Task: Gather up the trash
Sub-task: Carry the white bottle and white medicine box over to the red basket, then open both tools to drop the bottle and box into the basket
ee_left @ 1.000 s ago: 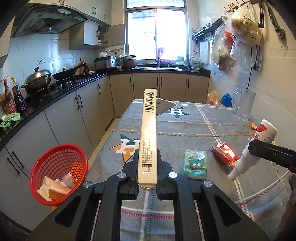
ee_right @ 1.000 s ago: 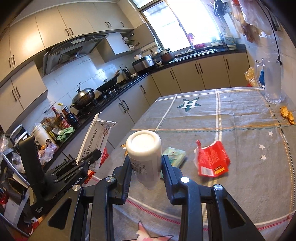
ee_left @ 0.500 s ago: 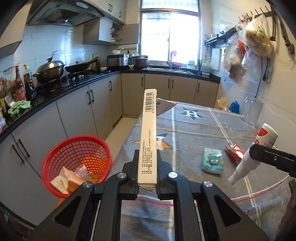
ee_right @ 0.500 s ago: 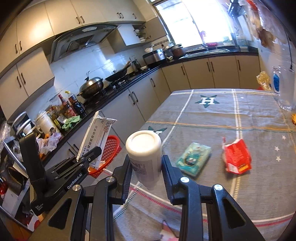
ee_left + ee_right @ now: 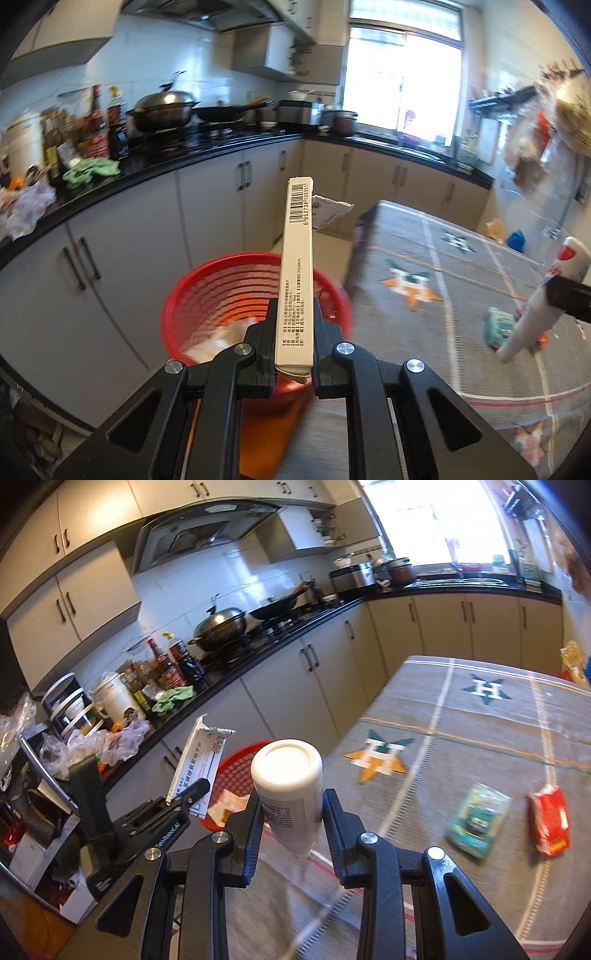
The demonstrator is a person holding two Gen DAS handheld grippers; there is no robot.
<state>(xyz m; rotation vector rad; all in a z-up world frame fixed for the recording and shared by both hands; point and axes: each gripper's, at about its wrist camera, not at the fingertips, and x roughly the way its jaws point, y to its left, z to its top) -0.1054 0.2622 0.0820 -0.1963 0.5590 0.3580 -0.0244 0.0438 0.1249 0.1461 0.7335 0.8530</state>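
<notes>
My left gripper (image 5: 294, 332) is shut on a long flat white carton (image 5: 297, 258) with a barcode and an open end flap. It holds the carton over the red mesh basket (image 5: 207, 291), which stands on the floor beside the table and holds some trash. My right gripper (image 5: 291, 812) is shut on a white plastic bottle (image 5: 290, 786), held over the table's left edge; the bottle also shows in the left wrist view (image 5: 535, 310). The left gripper and carton (image 5: 199, 768) show at the left of the right wrist view, near the basket (image 5: 236, 771).
A green packet (image 5: 478, 819) and a red wrapper (image 5: 550, 821) lie on the grey star-patterned tablecloth (image 5: 461, 731). Kitchen cabinets and a black counter with a wok, bottles and bags run along the left. Boxes and clutter sit on the floor at far left.
Both grippers have swung left, away from the table's middle. The carton is now over the red basket, and the bottle has come near the table's left edge. Both grips are unchanged.
</notes>
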